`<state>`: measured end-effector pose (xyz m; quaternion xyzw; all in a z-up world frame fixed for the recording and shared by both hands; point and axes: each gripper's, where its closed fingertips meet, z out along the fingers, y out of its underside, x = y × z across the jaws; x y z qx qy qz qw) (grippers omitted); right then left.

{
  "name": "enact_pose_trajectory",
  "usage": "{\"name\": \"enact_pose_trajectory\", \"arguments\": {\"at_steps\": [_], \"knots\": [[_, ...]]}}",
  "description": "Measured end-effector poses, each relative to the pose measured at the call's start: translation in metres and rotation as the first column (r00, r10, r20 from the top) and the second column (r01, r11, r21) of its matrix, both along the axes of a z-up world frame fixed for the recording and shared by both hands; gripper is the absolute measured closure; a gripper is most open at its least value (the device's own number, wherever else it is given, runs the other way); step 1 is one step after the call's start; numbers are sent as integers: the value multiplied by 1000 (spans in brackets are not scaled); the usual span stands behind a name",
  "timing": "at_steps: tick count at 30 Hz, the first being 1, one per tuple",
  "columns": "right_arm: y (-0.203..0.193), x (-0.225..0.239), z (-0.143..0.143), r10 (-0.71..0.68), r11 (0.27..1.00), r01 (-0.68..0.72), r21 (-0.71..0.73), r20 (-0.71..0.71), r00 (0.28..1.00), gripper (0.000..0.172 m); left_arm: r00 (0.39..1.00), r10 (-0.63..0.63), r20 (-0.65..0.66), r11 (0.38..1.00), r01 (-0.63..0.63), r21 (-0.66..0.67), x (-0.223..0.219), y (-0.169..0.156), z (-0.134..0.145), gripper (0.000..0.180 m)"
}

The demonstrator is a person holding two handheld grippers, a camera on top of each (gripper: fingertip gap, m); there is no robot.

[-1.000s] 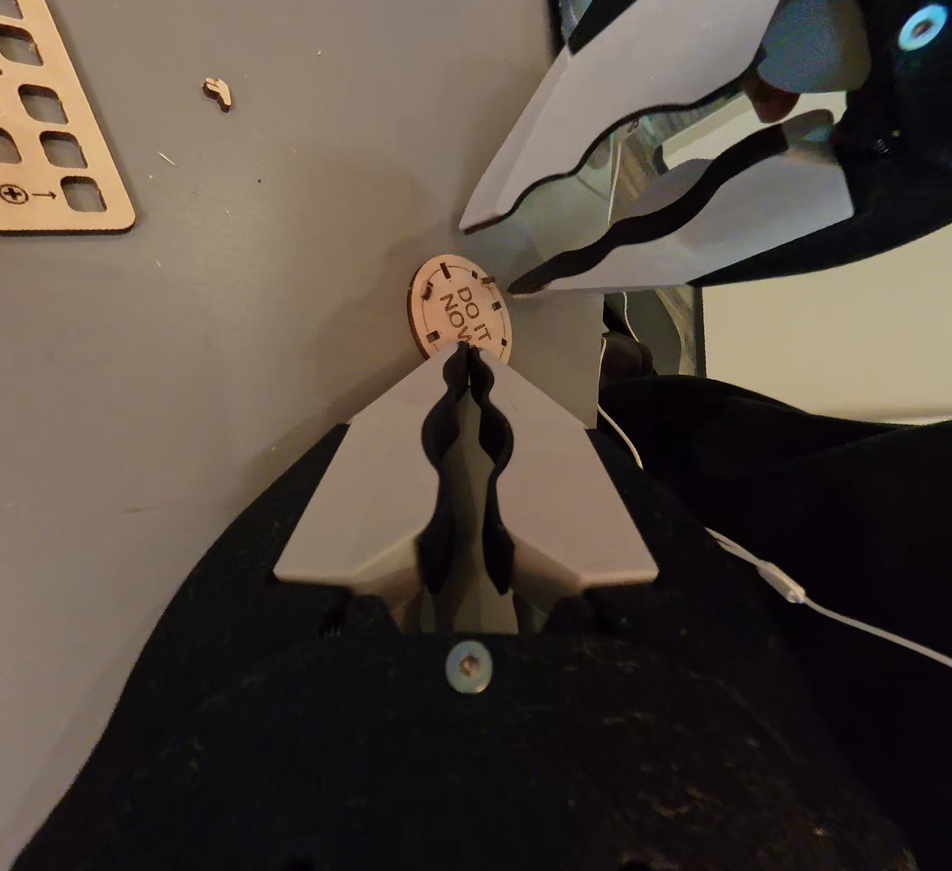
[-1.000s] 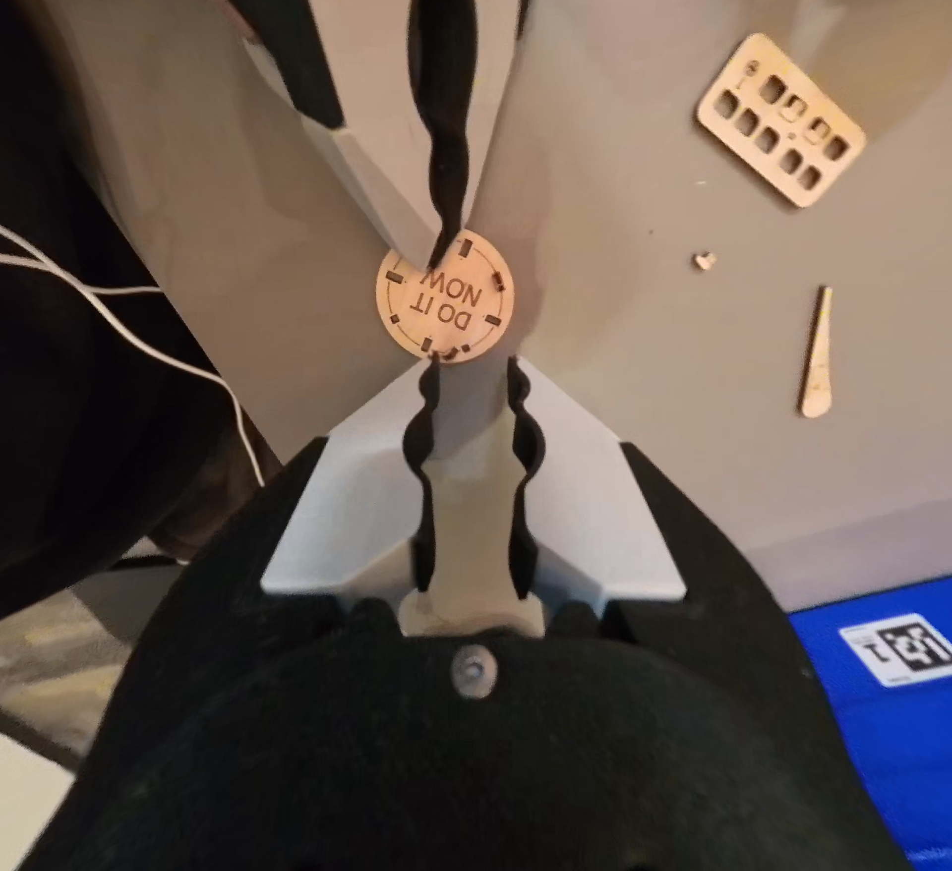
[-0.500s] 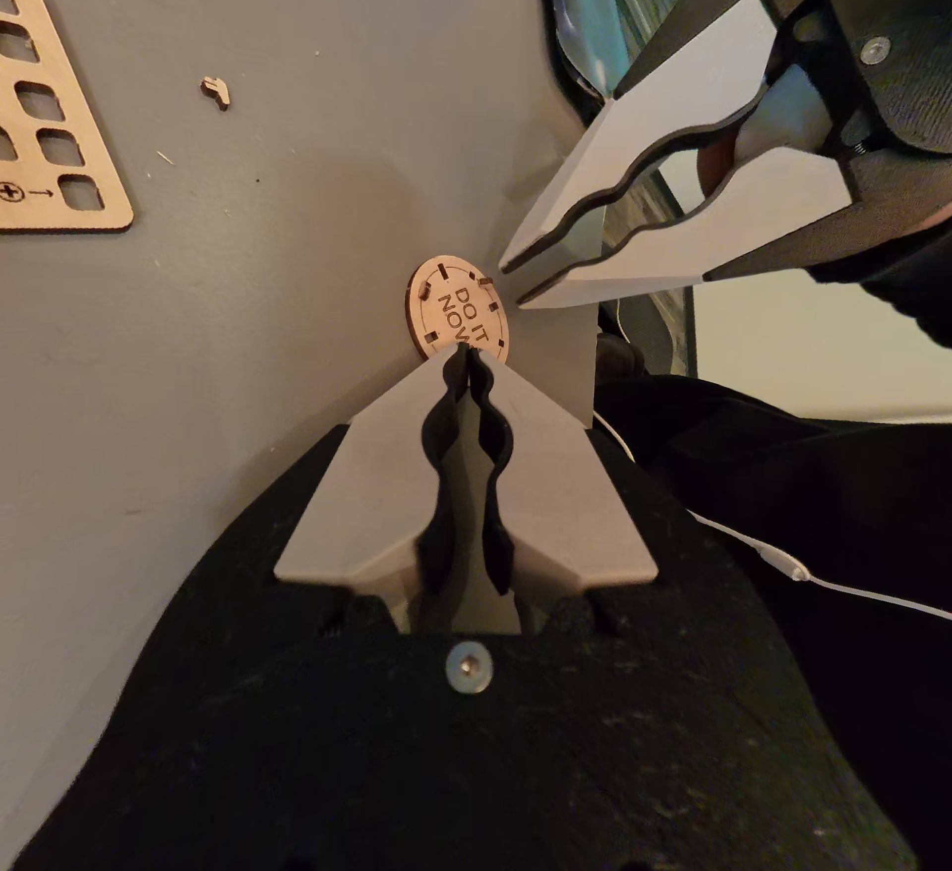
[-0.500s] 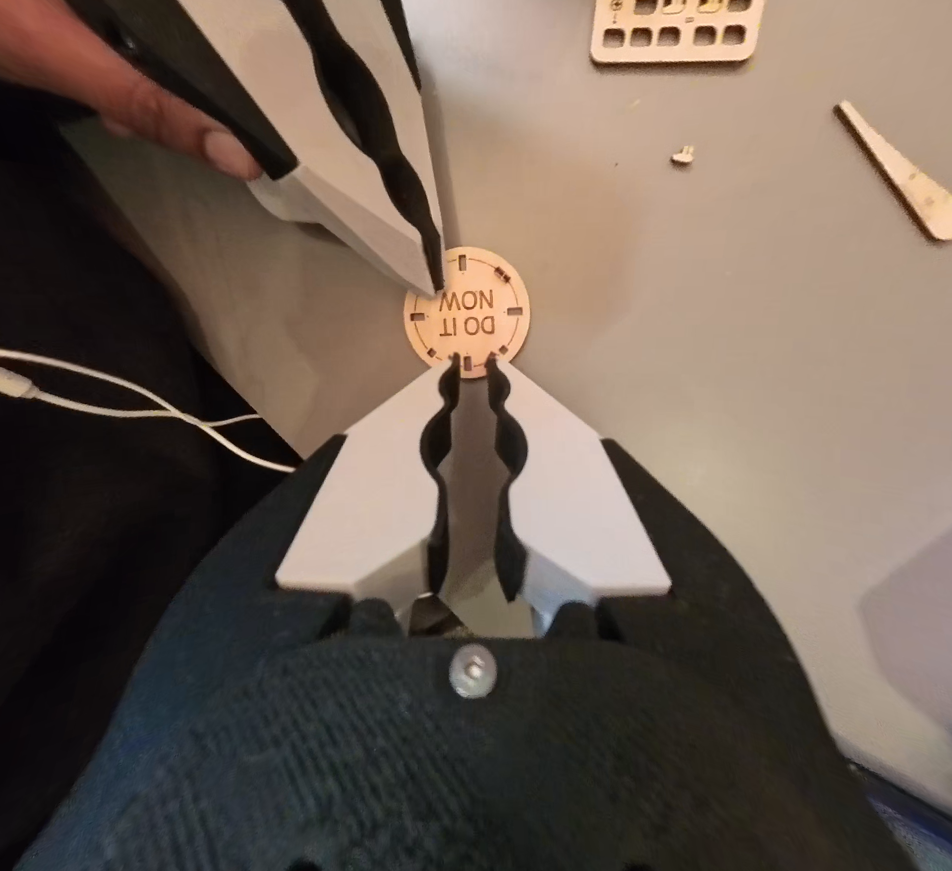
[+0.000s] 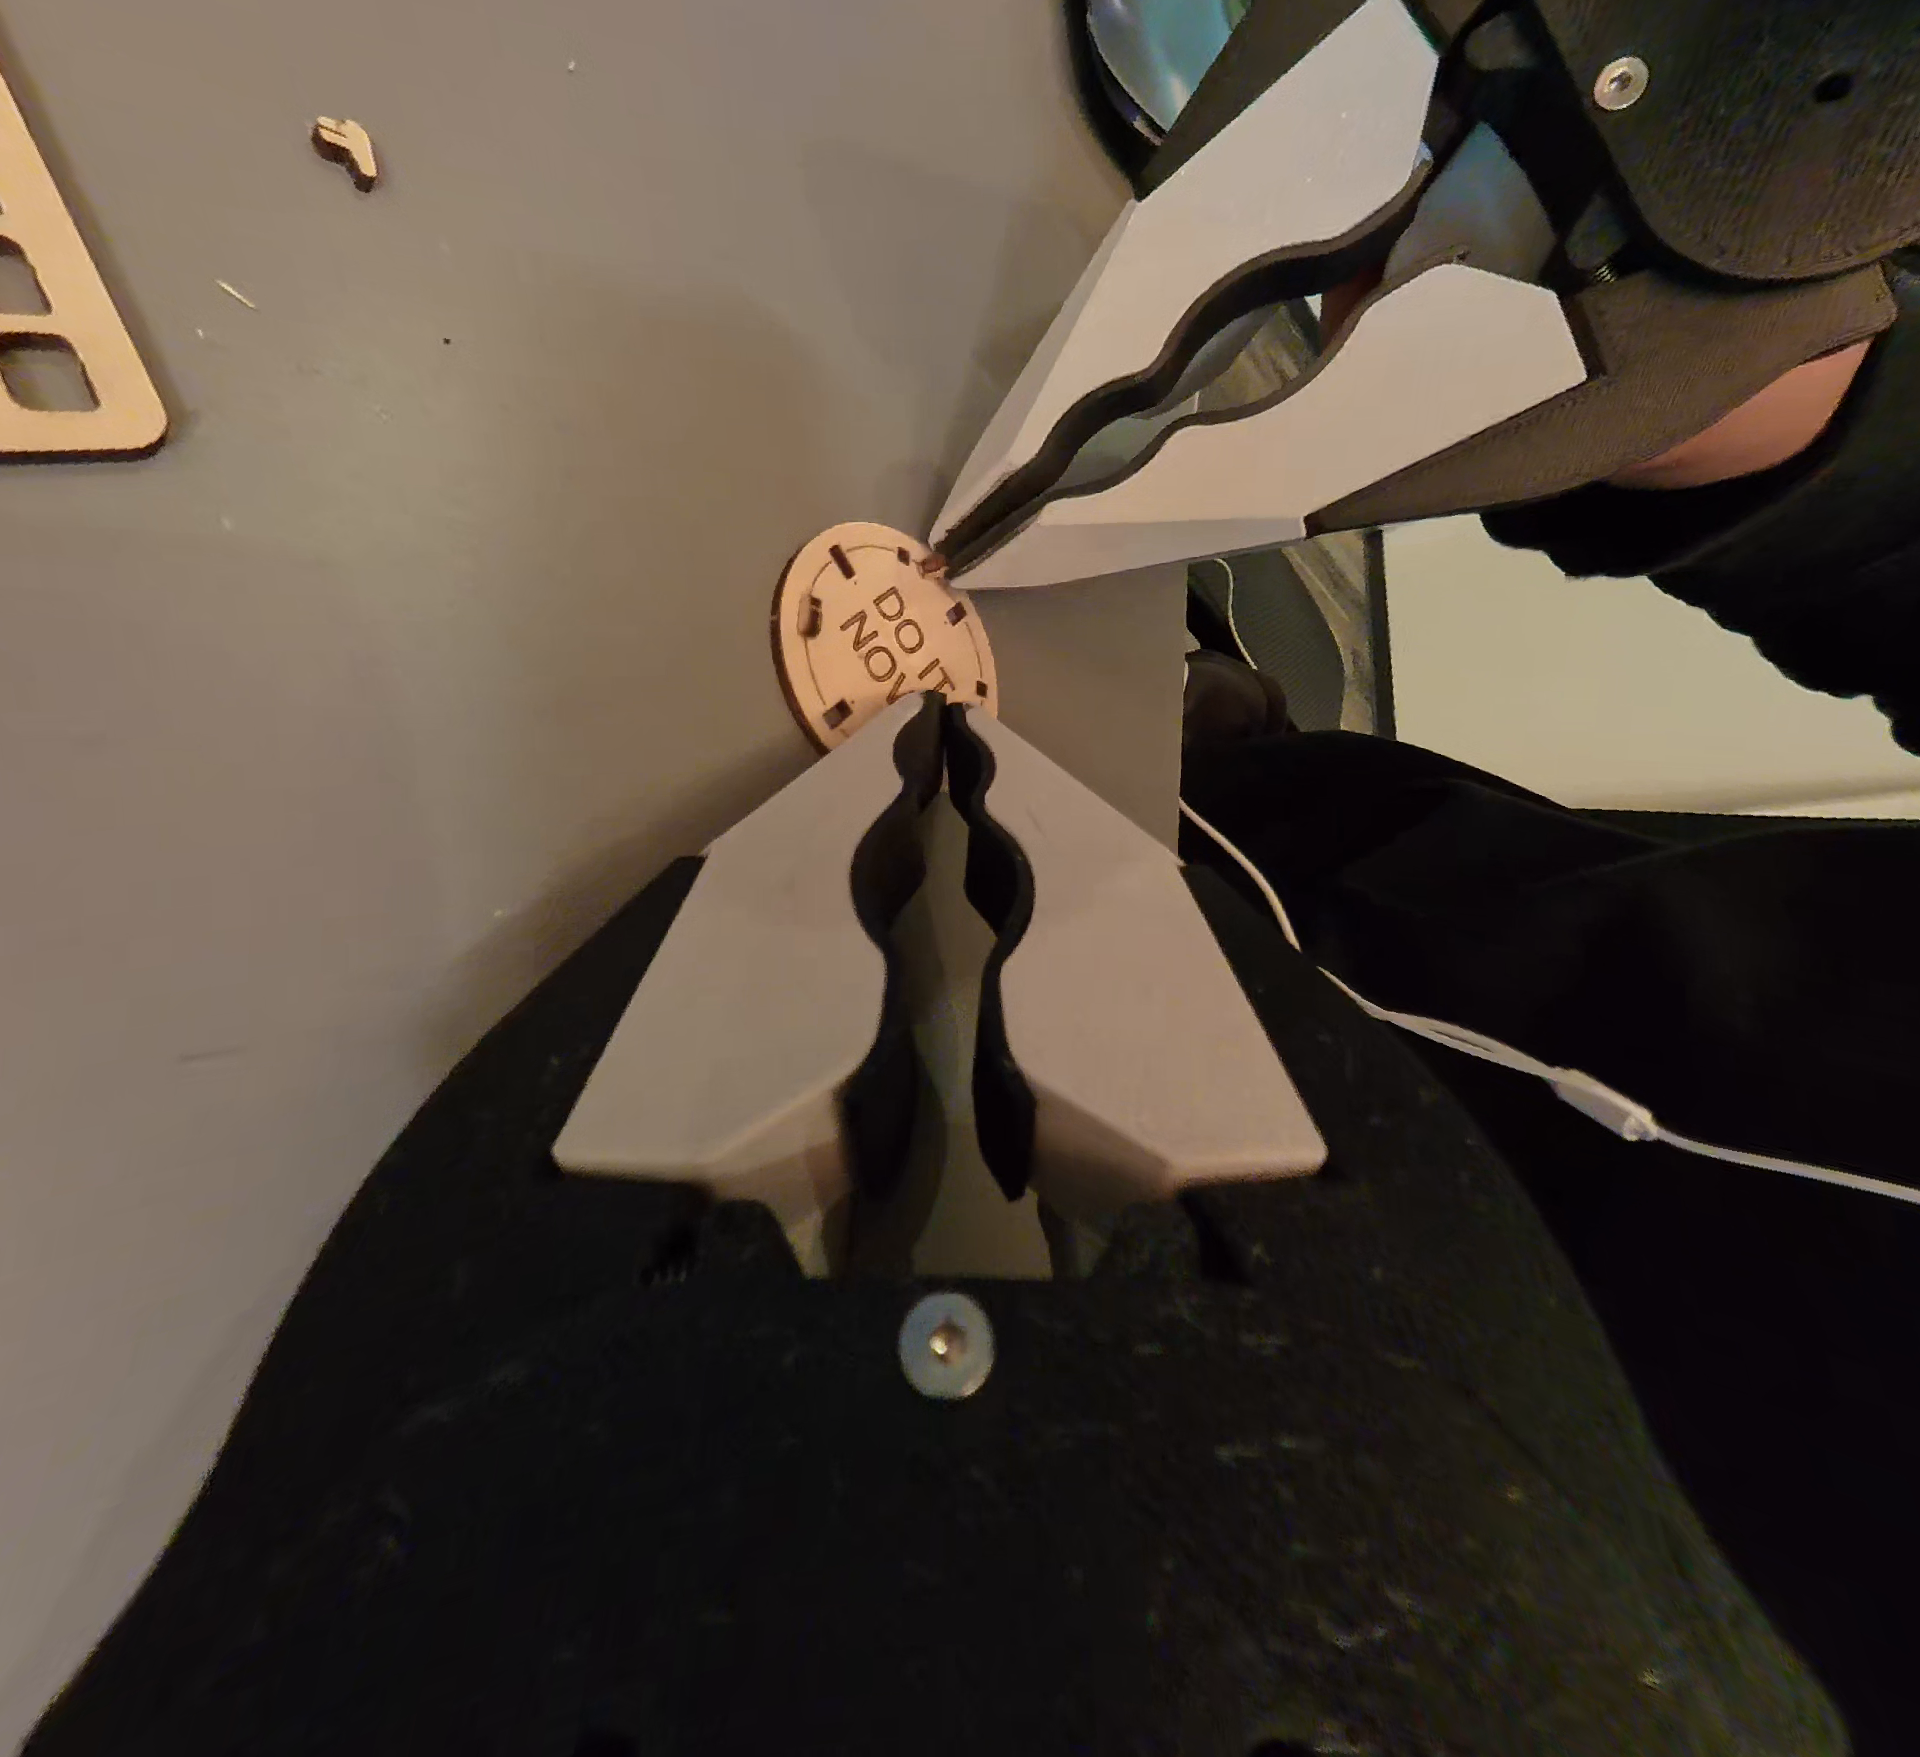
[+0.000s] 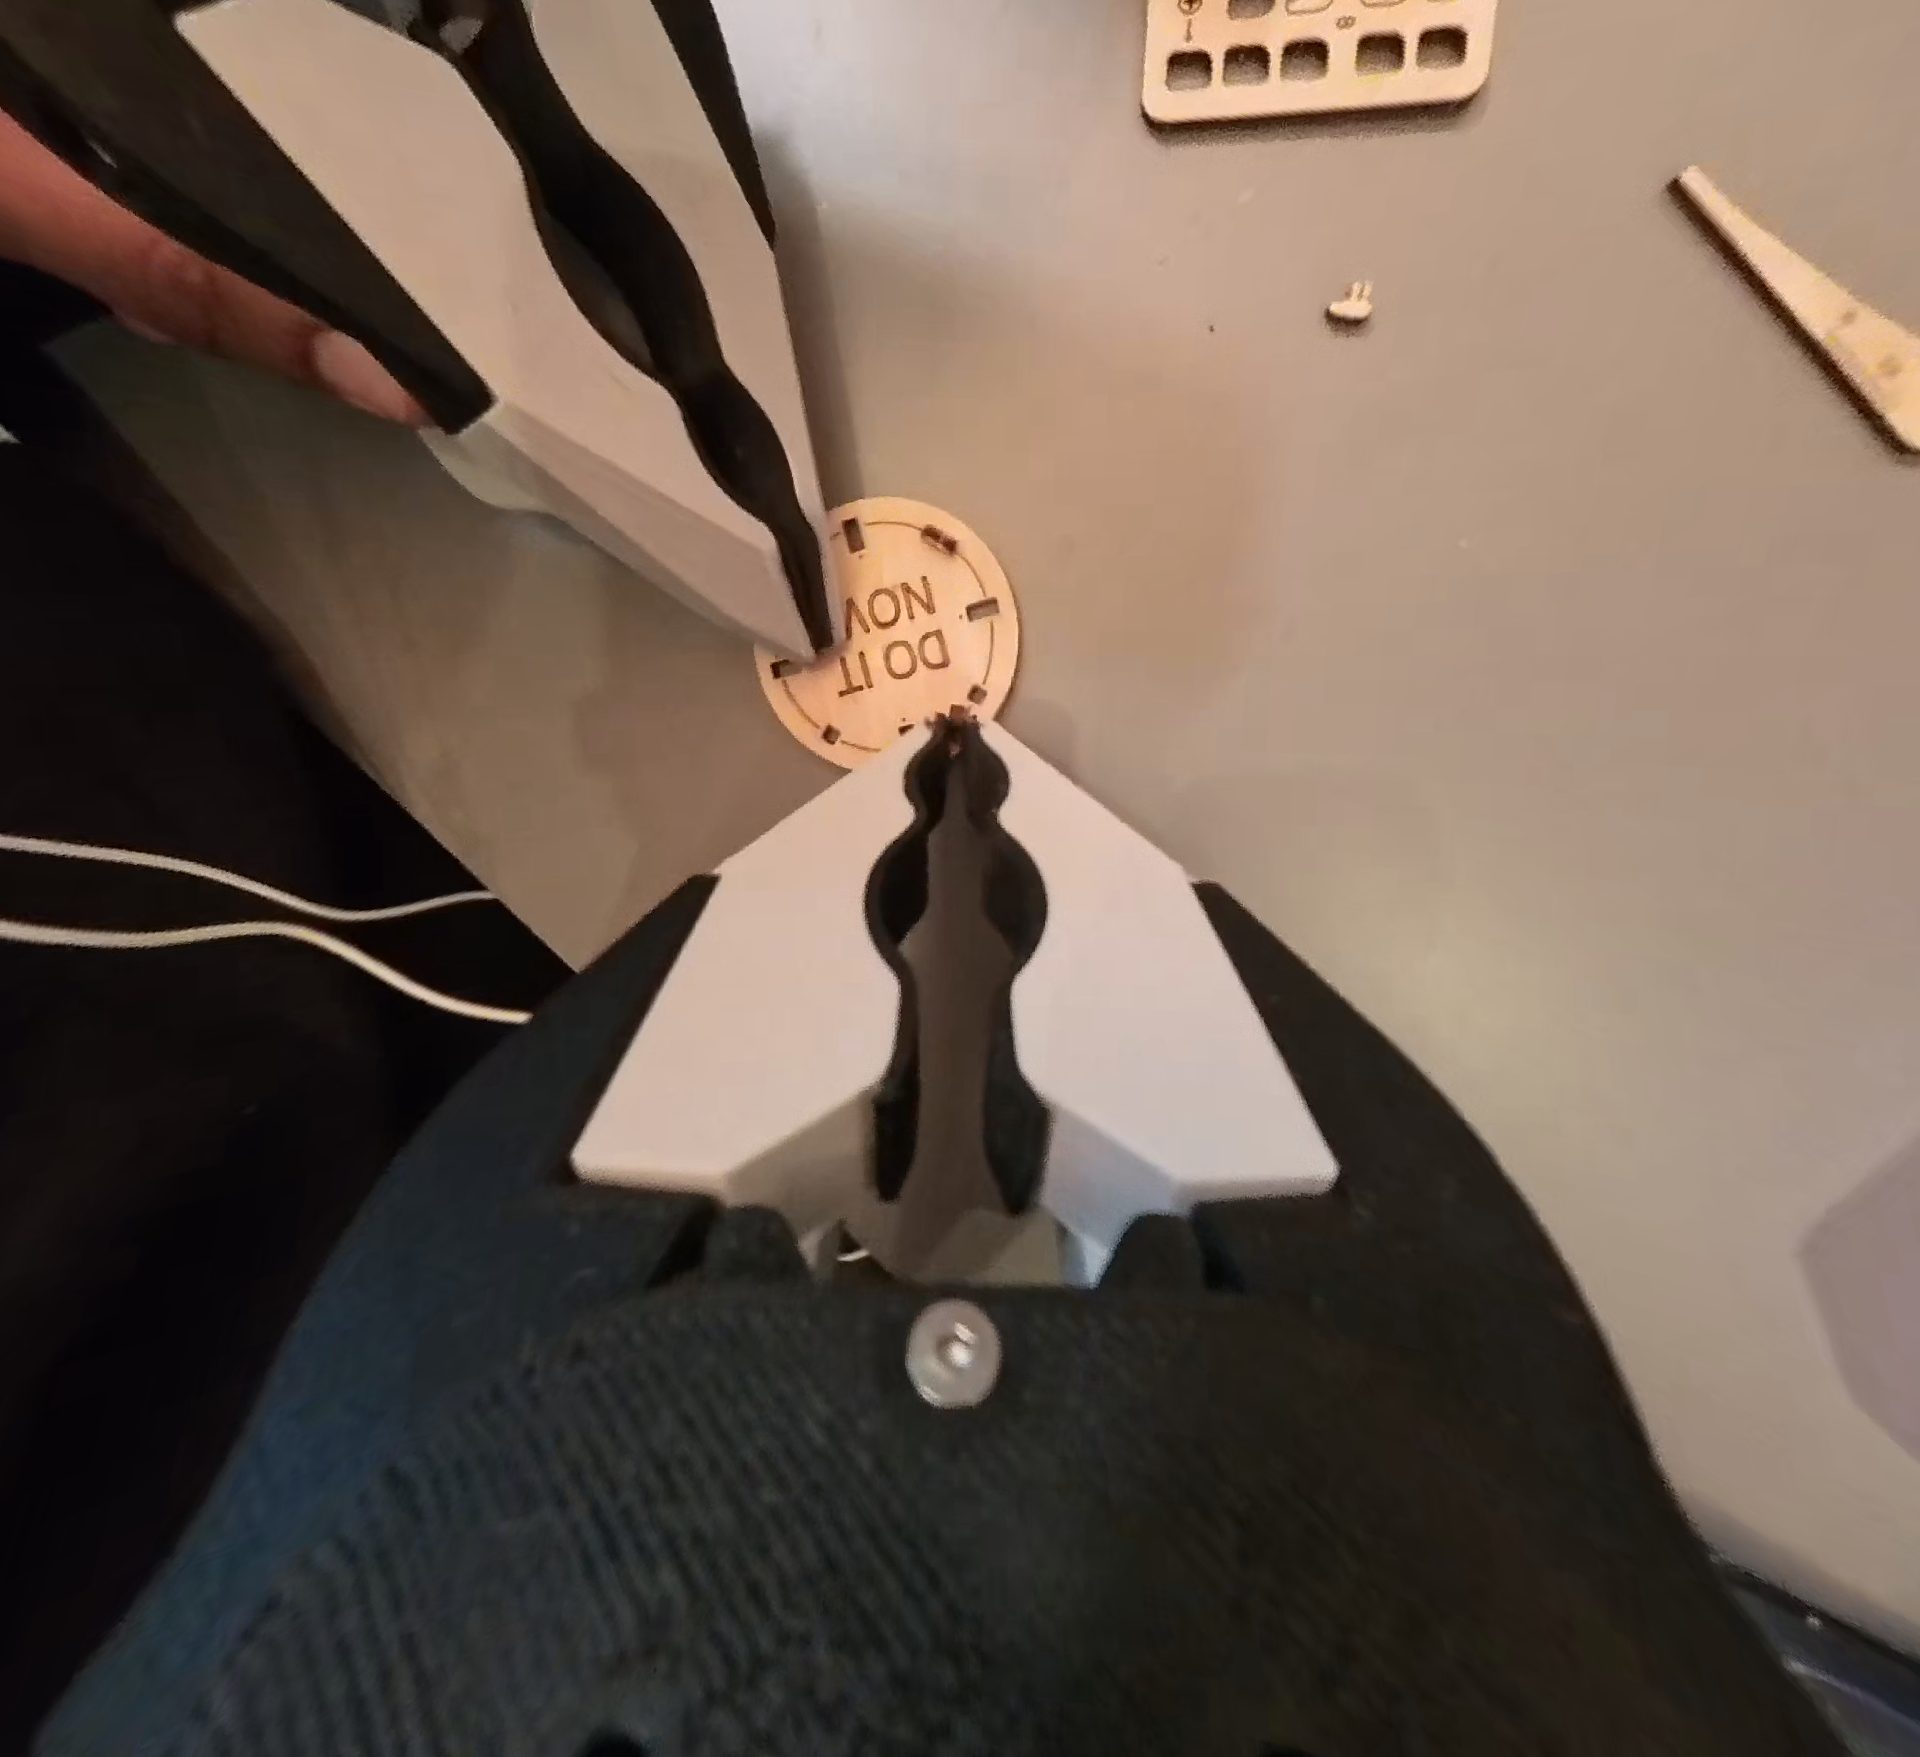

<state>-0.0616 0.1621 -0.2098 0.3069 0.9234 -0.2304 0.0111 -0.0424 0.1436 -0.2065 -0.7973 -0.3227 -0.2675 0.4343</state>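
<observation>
Your left tool (image 5: 940, 710) presses closed tips on the thin, stiff, light wooden disc (image 5: 873, 637) lying flat on the tabletop (image 5: 520, 668); your right tool (image 6: 954, 733) pinches a tiny, probably fragile wooden piece (image 6: 953, 721) at the disc's rim.

Workshop bench: laser-cut wooden sheet (image 6: 1322, 19) on grey table (image 6: 1455, 668).
</observation>
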Motion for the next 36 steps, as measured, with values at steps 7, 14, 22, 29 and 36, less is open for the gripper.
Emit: {"name": "enact_pose_trajectory", "arguments": {"at_steps": [7,14,22,29,36], "knots": [[-10,-2,19,43,996,-49,-74,-70,997,172,999,49,13,978,-51,200,-7,1,32,180],[-5,-8,14,80,994,-85,-65,-83,993,163,992,116,-44,987,-110,116,-20,-5,19,180],[-9,-11,1,147,988,-152,-41,-100,984,165,989,138,-43,984,-132,120,-24,-7,20,180],[-23,-17,24,35,972,-45,-229,-49,998,171,985,161,-69,975,-147,166,-28,-8,29,180],[-53,-28,88,-168,648,328,-688,291,942,171,947,240,-215,924,-155,349,-34,-13,72,180]]}}
